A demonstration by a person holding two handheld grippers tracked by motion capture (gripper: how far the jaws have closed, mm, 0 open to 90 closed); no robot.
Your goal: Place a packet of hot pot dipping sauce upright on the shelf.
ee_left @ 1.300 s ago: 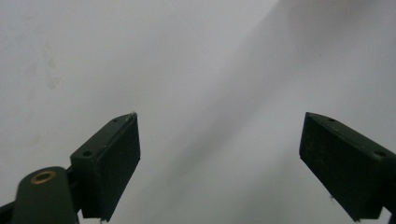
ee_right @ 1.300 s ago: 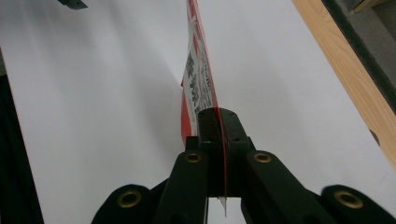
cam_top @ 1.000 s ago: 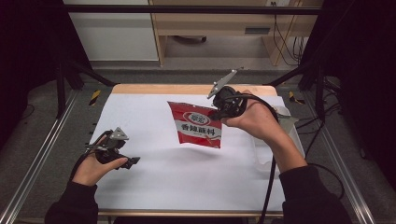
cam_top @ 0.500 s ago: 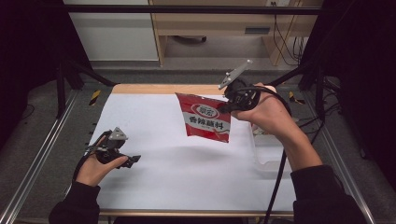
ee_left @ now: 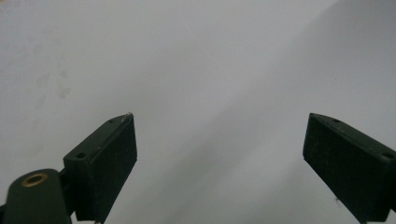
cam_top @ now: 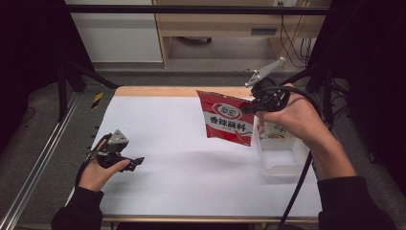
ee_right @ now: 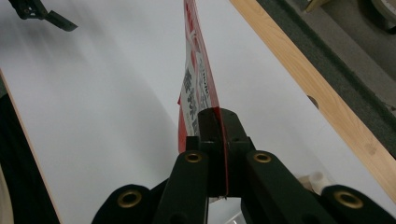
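Observation:
A red and white sauce packet (cam_top: 226, 118) with printed characters hangs in the air at the table's right. My right gripper (cam_top: 249, 107) is shut on its right edge; in the right gripper view the packet (ee_right: 198, 84) runs edge-on away from the pinching jaws of that gripper (ee_right: 217, 122). My left gripper (cam_top: 136, 161) rests low over the white sheet at the near left, held in a hand. In the left gripper view its jaws stand wide apart, and my left gripper (ee_left: 219, 154) has only bare white surface between its fingertips.
A clear plastic bin (cam_top: 282, 151) stands on the right side of the white table (cam_top: 182, 182), just below the right hand. The wooden far edge (cam_top: 158, 91) borders the sheet. Metal rails (cam_top: 43, 148) run along the left. Shelving and cables stand behind.
My right gripper has carried the packet up and to the right, from mid-table to beside the clear bin. The left hand has stayed in place.

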